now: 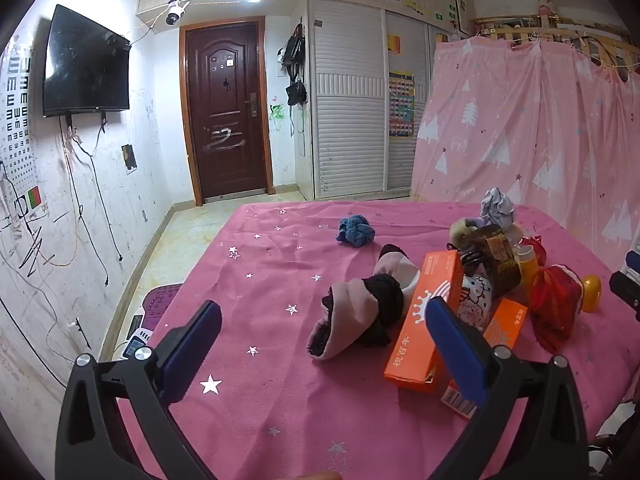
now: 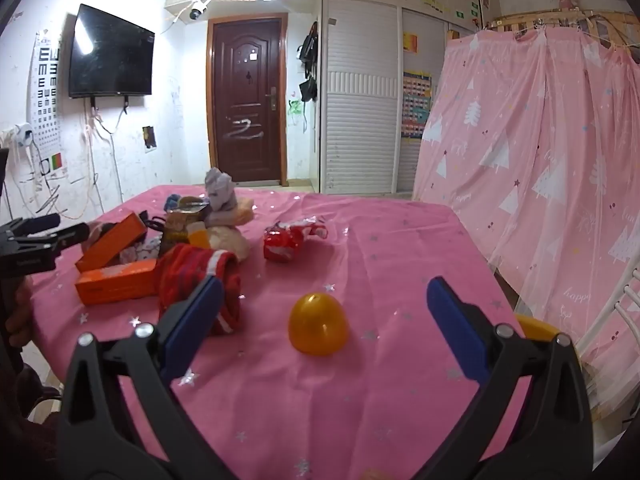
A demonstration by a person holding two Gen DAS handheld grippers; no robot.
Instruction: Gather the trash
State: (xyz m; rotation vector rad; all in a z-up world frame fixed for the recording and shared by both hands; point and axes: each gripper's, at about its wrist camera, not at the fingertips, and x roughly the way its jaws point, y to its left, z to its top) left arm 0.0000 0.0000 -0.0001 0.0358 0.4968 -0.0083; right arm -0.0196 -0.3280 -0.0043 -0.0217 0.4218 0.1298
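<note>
A pink star-print cloth [image 1: 272, 280] covers the table. My left gripper [image 1: 324, 316] is open and empty above it; an orange box [image 1: 430, 320] lies by its right finger, and a pink and black slipper [image 1: 360, 316] lies just ahead between the fingers. A second orange box [image 1: 504, 324], a red sock [image 1: 554, 300] and a crumpled paper [image 1: 496, 206] sit in the pile. My right gripper [image 2: 324, 300] is open and empty, with a yellow plastic egg [image 2: 318, 324] between its fingers. A red crumpled wrapper [image 2: 286, 240] lies farther ahead. The red sock [image 2: 200, 276] lies by its left finger.
A blue knitted cloth [image 1: 356, 230] lies apart toward the table's far side. A pink curtain [image 2: 540, 160] hangs close on the right. A white rail [image 2: 612, 320] stands at the right edge. The left gripper shows in the right wrist view [image 2: 48, 236].
</note>
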